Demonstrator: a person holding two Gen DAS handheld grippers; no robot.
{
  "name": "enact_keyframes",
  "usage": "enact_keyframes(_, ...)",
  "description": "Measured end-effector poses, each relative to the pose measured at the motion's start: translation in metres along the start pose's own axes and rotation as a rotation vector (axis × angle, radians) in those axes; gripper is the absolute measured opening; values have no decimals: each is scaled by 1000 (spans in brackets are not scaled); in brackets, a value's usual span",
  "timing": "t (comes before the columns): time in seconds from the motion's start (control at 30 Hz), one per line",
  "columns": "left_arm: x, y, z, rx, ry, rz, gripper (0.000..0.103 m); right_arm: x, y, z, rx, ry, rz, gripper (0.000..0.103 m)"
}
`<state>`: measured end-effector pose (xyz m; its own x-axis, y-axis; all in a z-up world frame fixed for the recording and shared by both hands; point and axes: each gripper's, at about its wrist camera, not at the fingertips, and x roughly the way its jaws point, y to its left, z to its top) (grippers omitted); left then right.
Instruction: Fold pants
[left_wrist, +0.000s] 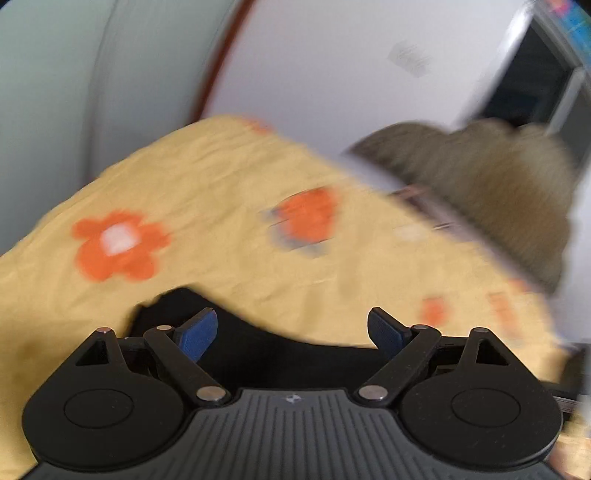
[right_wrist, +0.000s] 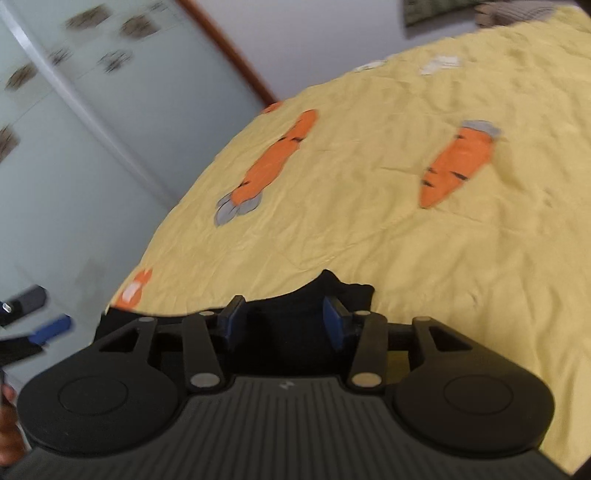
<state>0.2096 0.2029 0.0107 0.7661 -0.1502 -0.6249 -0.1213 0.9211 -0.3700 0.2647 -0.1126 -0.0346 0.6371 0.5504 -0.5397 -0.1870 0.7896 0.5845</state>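
The black pants (left_wrist: 258, 343) lie on a yellow bedsheet (left_wrist: 221, 184), low in the left wrist view, mostly hidden under my left gripper (left_wrist: 291, 328). That gripper is open, its blue pads wide apart over the black cloth. In the right wrist view the black pants (right_wrist: 332, 291) show as a dark edge between and beyond the fingers. My right gripper (right_wrist: 282, 319) is open, pads apart over the cloth, not pinching it. Both views are blurred by motion.
The yellow bedsheet (right_wrist: 406, 221) has orange carrot and flower prints. A brown knitted item (left_wrist: 498, 192) lies at the bed's far right. A pale wardrobe (right_wrist: 74, 147) and wall stand to the left. The left gripper's blue finger (right_wrist: 51, 328) shows at the left edge.
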Motion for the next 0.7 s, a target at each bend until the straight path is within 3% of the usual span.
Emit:
enact_keyframes(0.07, 17, 13, -11, 19, 24, 45, 89, -20, 13, -6, -10, -54, -65, 44)
enact_keyframes(0.13, 12, 20, -22, 36, -20, 34, 89, -45, 31, -24, -51, -118, -126, 65)
enact_keyframes(0.2, -8, 9, -32, 98, -74, 88, 89, -63, 47, -48, -120, -107, -97, 76)
enact_keyframes(0.27, -29, -1, -44, 178, -119, 104, 90, -71, 58, -75, -189, -76, -44, 77)
enact_keyframes(0.33, -37, -4, -56, 232, -110, 131, 97, -68, 63, -98, -247, -29, -20, 81)
enact_keyframes(0.43, -32, 3, -75, 279, -47, 250, 98, -57, 68, -124, -421, -36, -152, 84)
enact_keyframes(0.5, -37, 18, -81, 192, -51, 191, 98, -62, 80, -131, -459, -38, -253, 87)
enact_keyframes(0.6, -36, 36, -83, 81, -56, 132, 100, -86, 88, -137, -451, -65, -116, 88)
enact_keyframes(0.67, -35, 34, -88, 105, -79, 135, 101, -87, 87, -146, -487, -28, -49, 91)
enact_keyframes(0.7, -36, 32, -90, 118, -86, 144, 101, -82, 85, -151, -509, 10, -68, 90)
